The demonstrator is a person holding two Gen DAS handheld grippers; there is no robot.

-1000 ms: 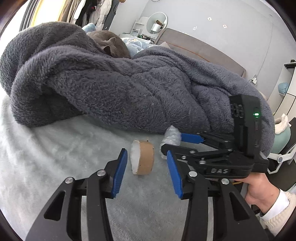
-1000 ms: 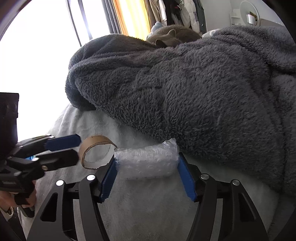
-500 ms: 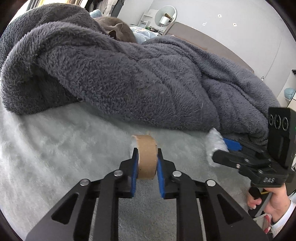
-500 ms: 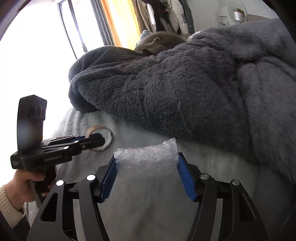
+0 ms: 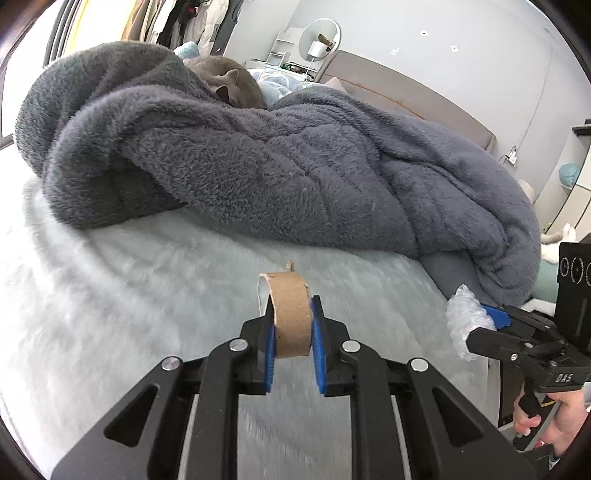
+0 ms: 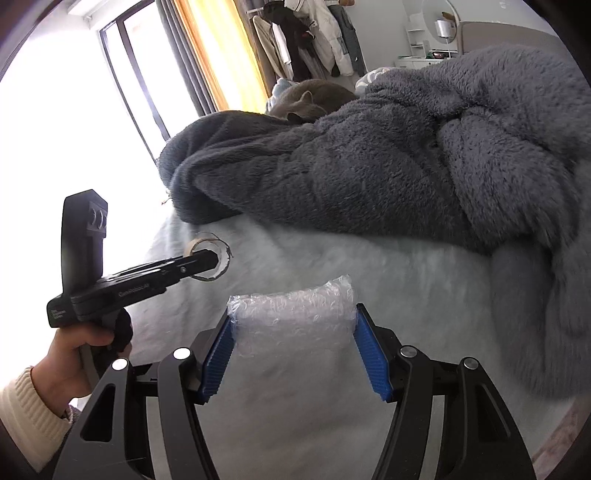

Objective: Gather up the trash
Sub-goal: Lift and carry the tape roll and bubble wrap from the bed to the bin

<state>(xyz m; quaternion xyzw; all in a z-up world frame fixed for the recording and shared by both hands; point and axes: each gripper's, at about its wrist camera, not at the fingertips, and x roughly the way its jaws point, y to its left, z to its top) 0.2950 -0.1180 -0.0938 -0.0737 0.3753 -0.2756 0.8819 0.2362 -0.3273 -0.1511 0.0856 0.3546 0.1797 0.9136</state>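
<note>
My left gripper is shut on a brown cardboard tape core and holds it above the pale fuzzy bed cover. The core also shows in the right wrist view, gripped by the left gripper. My right gripper is shut on a wad of clear bubble wrap, held above the bed. The bubble wrap also shows in the left wrist view at the right gripper's tip.
A bulky dark grey fleece blanket lies across the bed behind both grippers. A grey cat lies on top of it. A headboard, a round mirror, hanging clothes and a bright window lie beyond.
My left gripper closed on the tape core and lifted it off the bed. Both grippers have pulled back from the blanket, the right one still holding the bubble wrap.
</note>
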